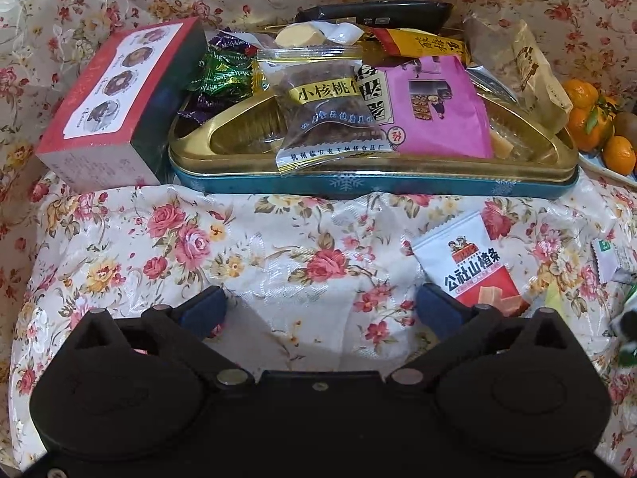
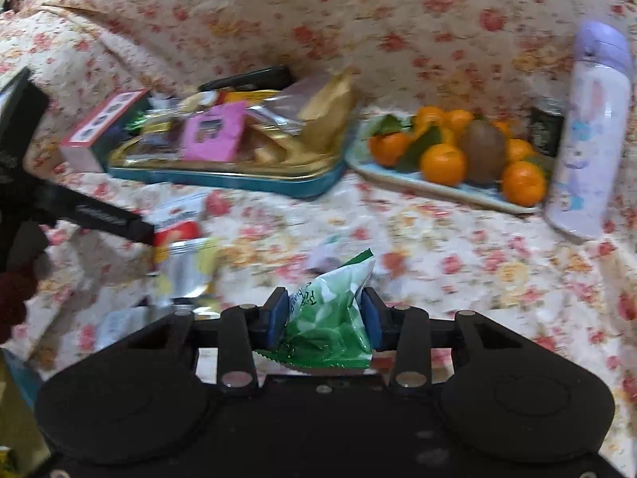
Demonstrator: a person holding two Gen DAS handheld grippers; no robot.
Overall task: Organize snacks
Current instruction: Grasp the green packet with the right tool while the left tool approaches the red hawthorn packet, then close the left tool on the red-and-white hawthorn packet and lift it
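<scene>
Snacks are mostly piled in the teal tin point(image 1: 398, 185), gold rim, on the floral cloth point(image 1: 247, 247). Walnut packet point(image 1: 322, 111) hangs over the tin's front edge; pink packet point(image 1: 438, 107) sits beside it, touching. Green and purple foil candies point(image 1: 223, 71) fill the tin's left end. Red-and-green box point(image 1: 115, 99) leans against the tin's left side.

Left gripper point(image 1: 320, 310): jaws spread fully, nothing between them, just bare cloth below. Hawthorn-strip packet point(image 1: 473, 267) lies loose on the cloth, just beside the right-hand finger in that view, in front of the tin.

Right gripper point(image 2: 324, 320): blue pads point(image 2: 277, 318) clamped on a green snack bag point(image 2: 330, 314), bag crumpled between them and sticking up past the tips. View is motion-blurred.

A silver-yellow packet point(image 2: 187, 267) lies loose on the cloth left of the bag. Fruit tray point(image 2: 398, 177) with oranges point(image 2: 442, 163) and a kiwi point(image 2: 483, 153) sits right of the tin. Lilac bottle point(image 2: 589, 131) stands at the tray's far right.
</scene>
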